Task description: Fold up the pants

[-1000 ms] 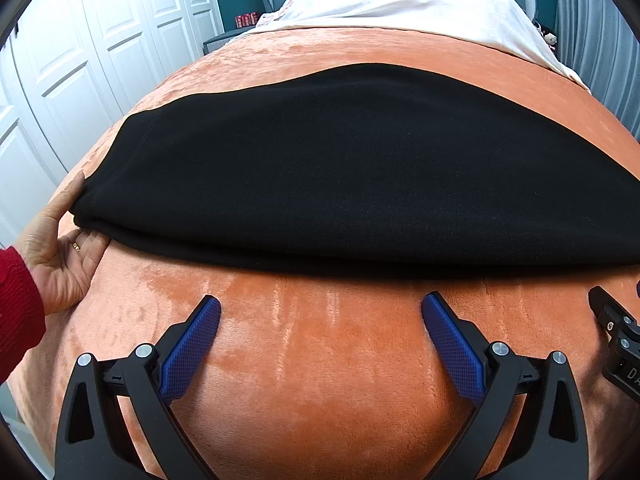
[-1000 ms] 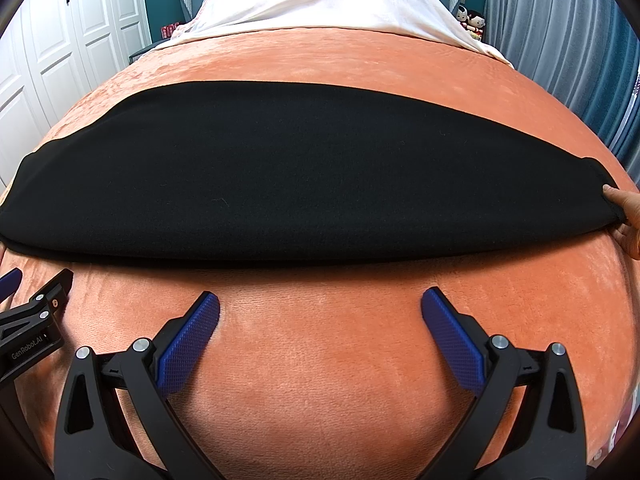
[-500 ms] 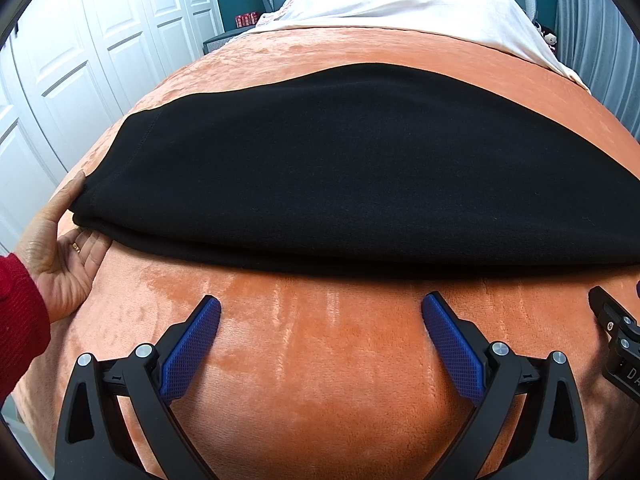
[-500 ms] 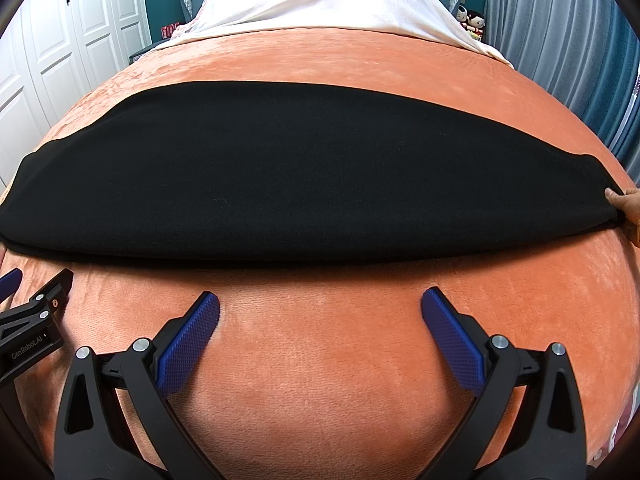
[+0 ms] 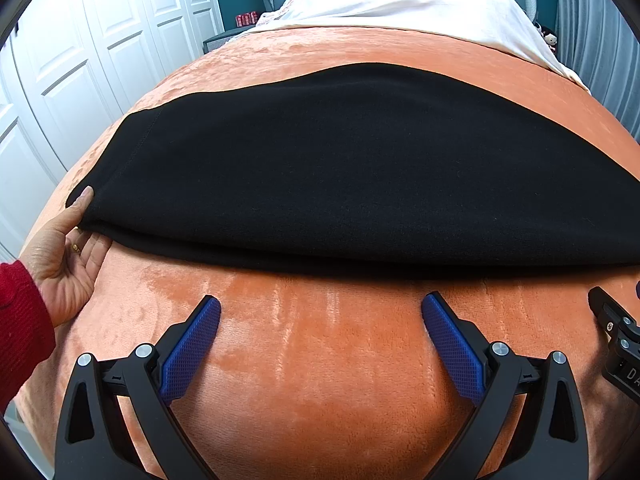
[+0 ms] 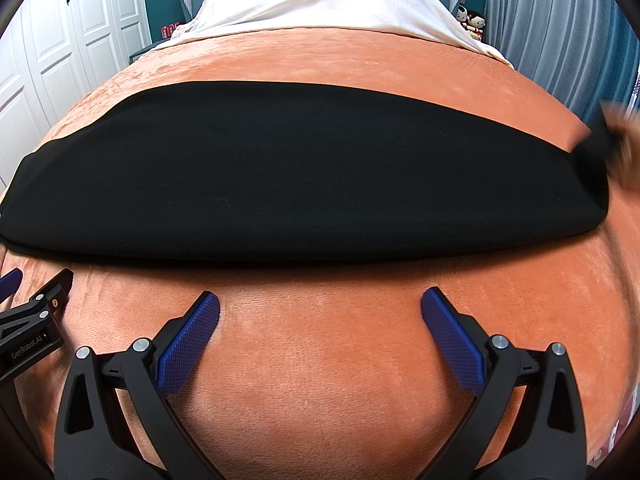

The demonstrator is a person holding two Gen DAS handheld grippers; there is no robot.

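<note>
Black pants (image 5: pixel 340 168) (image 6: pixel 304 176) lie folded lengthwise across an orange bedspread, stretching left to right. My left gripper (image 5: pixel 320 312) rests open on the bedspread just in front of the pants, nothing between its blue pads. My right gripper (image 6: pixel 320 310) sits open in the same way. A bare hand (image 5: pixel 68 248) with a red sleeve holds the left end of the pants. At the right end a blurred hand (image 6: pixel 624 148) lifts the pants' corner off the bed.
The orange bedspread (image 5: pixel 328 360) covers a wide bed. A white duvet (image 6: pixel 320 0) lies at the head. White wardrobe doors (image 5: pixel 80 48) stand on the left and grey curtains (image 6: pixel 560 20) on the right. Each gripper's edge shows in the other's view.
The hand at the right end has moved up and back, raising that corner of the pants. The hand at the left end and both grippers stay in place.
</note>
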